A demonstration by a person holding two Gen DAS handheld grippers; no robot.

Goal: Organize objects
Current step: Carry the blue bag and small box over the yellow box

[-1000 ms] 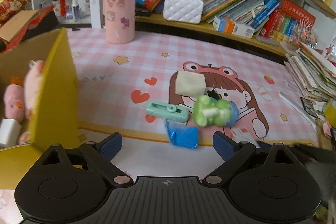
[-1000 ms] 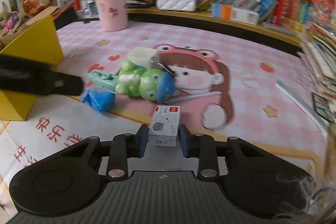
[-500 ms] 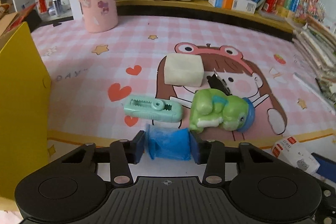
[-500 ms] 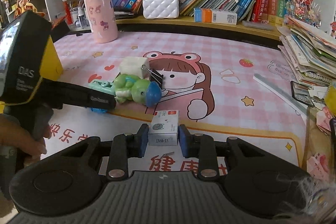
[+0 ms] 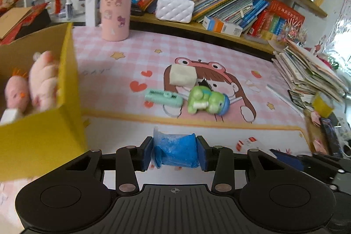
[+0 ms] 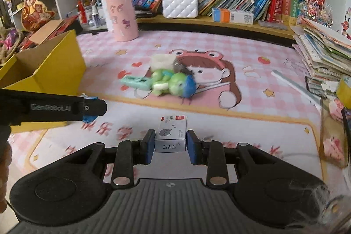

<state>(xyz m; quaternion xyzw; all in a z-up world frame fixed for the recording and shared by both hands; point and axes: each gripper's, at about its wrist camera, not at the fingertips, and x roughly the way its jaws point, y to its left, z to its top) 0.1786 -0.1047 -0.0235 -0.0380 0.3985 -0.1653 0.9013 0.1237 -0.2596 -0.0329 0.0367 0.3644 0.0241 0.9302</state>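
The left gripper is clamping a blue packet (beside a yellow box); the right gripper is pinching a small white carton.

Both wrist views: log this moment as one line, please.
left gripper: shut on blue packet | right gripper: shut on small white box | yellow box: holds plush toys

Pink checked worktop with a cartoon mat

At centre lie a cream block, mint clip and green frog toy; a pink cylinder stands at 11 o'clock, yellow box at 9, paper stack at 3.
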